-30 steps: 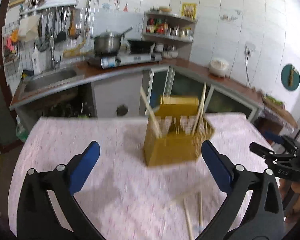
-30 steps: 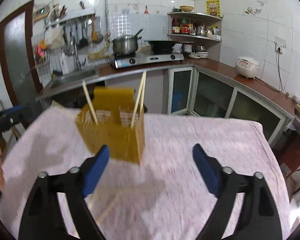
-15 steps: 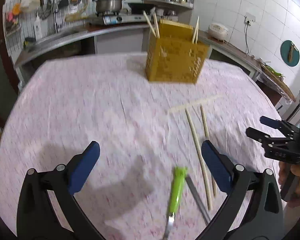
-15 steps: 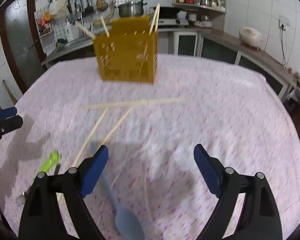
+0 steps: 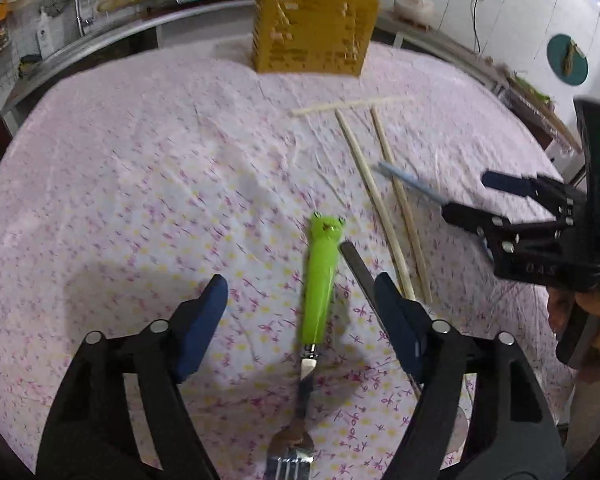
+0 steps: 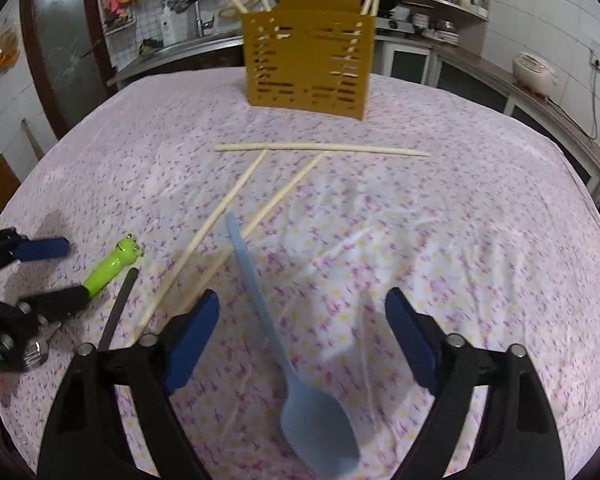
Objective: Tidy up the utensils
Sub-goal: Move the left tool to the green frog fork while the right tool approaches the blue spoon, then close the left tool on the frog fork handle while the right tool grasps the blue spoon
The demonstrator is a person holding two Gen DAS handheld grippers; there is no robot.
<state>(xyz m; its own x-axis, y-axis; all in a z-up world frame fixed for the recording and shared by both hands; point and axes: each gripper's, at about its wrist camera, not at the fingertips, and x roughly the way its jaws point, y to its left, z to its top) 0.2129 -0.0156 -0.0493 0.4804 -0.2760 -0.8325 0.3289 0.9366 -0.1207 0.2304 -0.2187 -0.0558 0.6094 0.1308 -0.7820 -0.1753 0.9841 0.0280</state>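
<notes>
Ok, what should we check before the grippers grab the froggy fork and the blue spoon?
1. Left gripper lined up over the green frog fork: ok; its jaws have just been closing, not yet pressing the handle.
2. Right gripper straddles the blue spoon handle: ok; jaws just closing, no grip yet.
3. Dark flat utensil beside the fork, near the left gripper's finger: not ok, may get caught.
4. Chopsticks loose on the cloth: not ok.
5. Yellow holder upright: ok.
6. Free room inside the holder: cannot tell.

Left gripper point(image 5: 300, 308): jaws just narrowed, straddling green fork point(image 5: 319, 280), pads apart from it
Chopsticks point(image 5: 374, 196): beside fork
Holder point(image 5: 314, 36): far end of table
</notes>
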